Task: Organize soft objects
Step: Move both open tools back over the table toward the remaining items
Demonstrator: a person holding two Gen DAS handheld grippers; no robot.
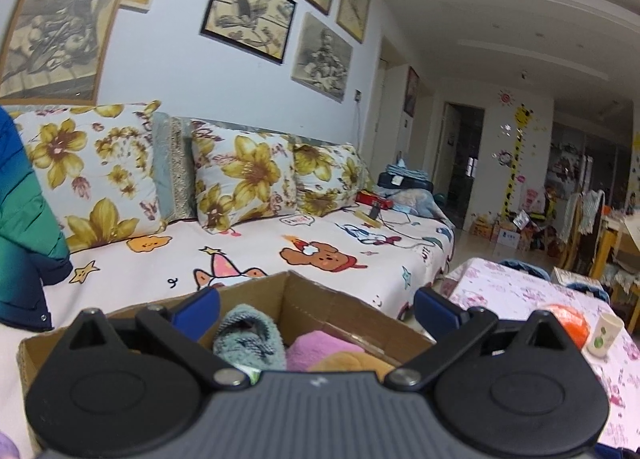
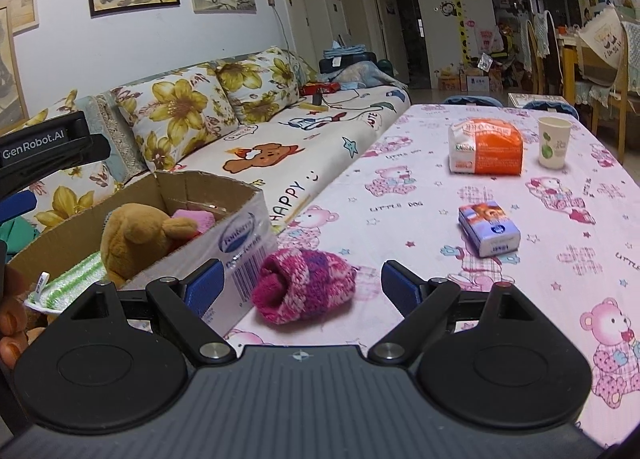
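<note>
A cardboard box stands at the table's left edge. Inside it lie a brown plush bear, a pink cloth and a green-and-white striped cloth. A rolled pink and purple knit sock lies on the tablecloth beside the box, between the blue fingers of my right gripper, which is open and not touching it. My left gripper hovers open over the box, above a grey-blue fuzzy sock, the pink cloth and the bear.
On the pink bear-print tablecloth sit a tissue pack, an orange-and-white bag and a paper cup. A sofa with floral cushions runs along the left. Chairs and a dining area stand at the far right.
</note>
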